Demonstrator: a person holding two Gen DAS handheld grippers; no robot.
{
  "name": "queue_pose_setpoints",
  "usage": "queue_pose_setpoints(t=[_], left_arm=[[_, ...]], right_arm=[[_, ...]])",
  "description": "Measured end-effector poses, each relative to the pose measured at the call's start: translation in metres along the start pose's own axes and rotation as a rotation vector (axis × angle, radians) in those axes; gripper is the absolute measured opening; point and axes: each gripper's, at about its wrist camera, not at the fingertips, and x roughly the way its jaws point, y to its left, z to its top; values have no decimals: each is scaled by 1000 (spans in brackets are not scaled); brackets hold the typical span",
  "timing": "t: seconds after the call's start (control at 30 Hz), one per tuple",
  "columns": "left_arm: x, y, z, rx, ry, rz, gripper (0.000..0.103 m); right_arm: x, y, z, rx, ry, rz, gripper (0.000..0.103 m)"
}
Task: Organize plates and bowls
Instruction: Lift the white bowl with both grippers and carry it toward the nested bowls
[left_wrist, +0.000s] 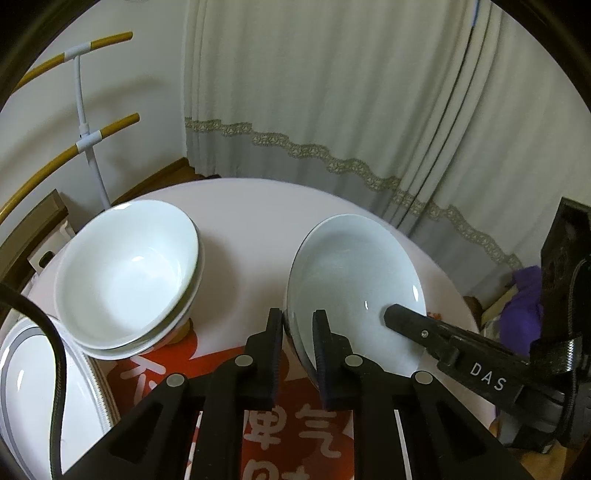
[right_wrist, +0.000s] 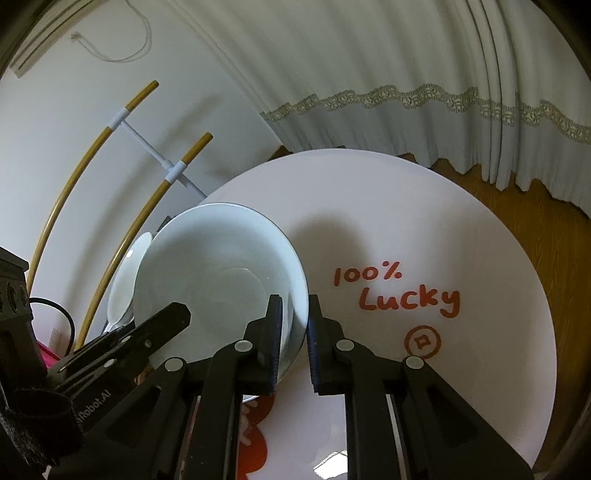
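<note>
A round white worktop (right_wrist: 424, 229) with red lettering carries stacked bowls (left_wrist: 125, 273) centre-left and plates (left_wrist: 33, 398) lower left.

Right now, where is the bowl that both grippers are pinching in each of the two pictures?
Left wrist view: the held bowl sits right of centre, its near rim between the left gripper.
Right wrist view: the same bowl sits left of centre, its right rim in the right gripper.
Shared landmark: the lace-trimmed curtain.
</note>
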Motion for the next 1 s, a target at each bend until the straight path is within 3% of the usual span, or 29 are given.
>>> queue_pose_setpoints(t=[0.5, 0.73, 1.0], left_arm=[[-95, 69, -17, -64, -131, -48, 12], [-126, 118, -36, -112, -166, -28, 12], [-126, 159, -42, -157, -164, 13, 12]], right_arm=[[-51, 94, 3, -133, -94, -1, 12], [-40, 141, 4, -194, -94, 7, 12], [-5, 166, 3, -217, -50, 4, 12]])
